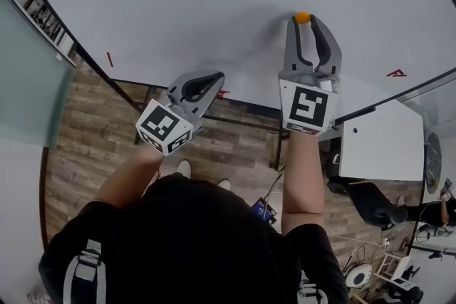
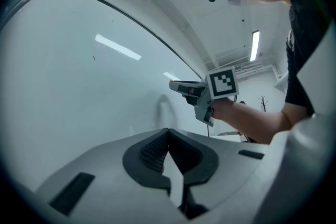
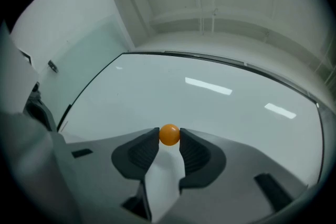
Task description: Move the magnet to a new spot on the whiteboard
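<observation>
A small orange ball magnet (image 1: 303,17) sits on the whiteboard (image 1: 214,3). My right gripper (image 1: 303,21) is held up against the board, its two fingertips pressed on either side of the magnet. In the right gripper view the magnet (image 3: 169,134) is pinched between the dark pads (image 3: 148,145) at the very tip of the right gripper (image 3: 169,137). My left gripper (image 1: 212,77) hangs lower, near the board's bottom edge, with nothing in it. Its jaws meet at the tips in the left gripper view (image 2: 168,131), where the right gripper (image 2: 181,86) shows against the whiteboard (image 2: 79,86).
Short red marks lie on the board at the left (image 1: 110,59) and at the right (image 1: 396,72). A white table (image 1: 381,142) stands at the right with a dark chair (image 1: 367,196) below it. A glass wall (image 1: 21,75) runs along the left; the floor is wood.
</observation>
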Demonstrator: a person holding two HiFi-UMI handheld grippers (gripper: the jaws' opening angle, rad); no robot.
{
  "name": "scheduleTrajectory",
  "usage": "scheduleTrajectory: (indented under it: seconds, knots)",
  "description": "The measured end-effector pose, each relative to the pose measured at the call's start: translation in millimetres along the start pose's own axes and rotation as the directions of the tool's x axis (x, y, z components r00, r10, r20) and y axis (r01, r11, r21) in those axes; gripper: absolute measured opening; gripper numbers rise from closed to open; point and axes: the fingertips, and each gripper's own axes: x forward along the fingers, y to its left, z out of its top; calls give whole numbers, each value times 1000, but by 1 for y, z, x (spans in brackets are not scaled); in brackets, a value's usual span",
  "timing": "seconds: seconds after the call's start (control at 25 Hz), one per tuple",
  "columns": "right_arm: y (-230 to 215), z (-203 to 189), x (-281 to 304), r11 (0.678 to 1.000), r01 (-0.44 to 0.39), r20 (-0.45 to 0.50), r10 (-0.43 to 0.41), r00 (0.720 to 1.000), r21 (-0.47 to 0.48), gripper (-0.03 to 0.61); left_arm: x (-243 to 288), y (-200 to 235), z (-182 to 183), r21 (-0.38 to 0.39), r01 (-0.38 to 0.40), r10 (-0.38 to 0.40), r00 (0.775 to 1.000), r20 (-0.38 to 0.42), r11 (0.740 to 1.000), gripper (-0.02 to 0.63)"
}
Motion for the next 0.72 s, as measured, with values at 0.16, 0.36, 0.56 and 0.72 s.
scheduleTrajectory:
  seconds: [0.16, 0.36, 0.56, 0.72]
  knots:
    - [14, -13, -21, 991, -64, 6, 64, 998, 114, 118, 4, 6, 3, 22, -10, 10, 1000, 2, 1000, 3]
    - [40, -38, -46, 953, -165, 15, 167, 986, 252, 118, 4, 9, 9, 29, -26, 25, 1000, 11, 999, 3]
    - [69, -68, -68, 927, -208, -28, 228, 973, 310, 118, 5, 9, 6, 36, -31, 31, 1000, 5, 999, 3]
    - [90, -80, -86, 896, -248, -17, 273, 962, 369, 119, 5, 4, 1, 41, -28, 28, 1000, -8, 999, 3]
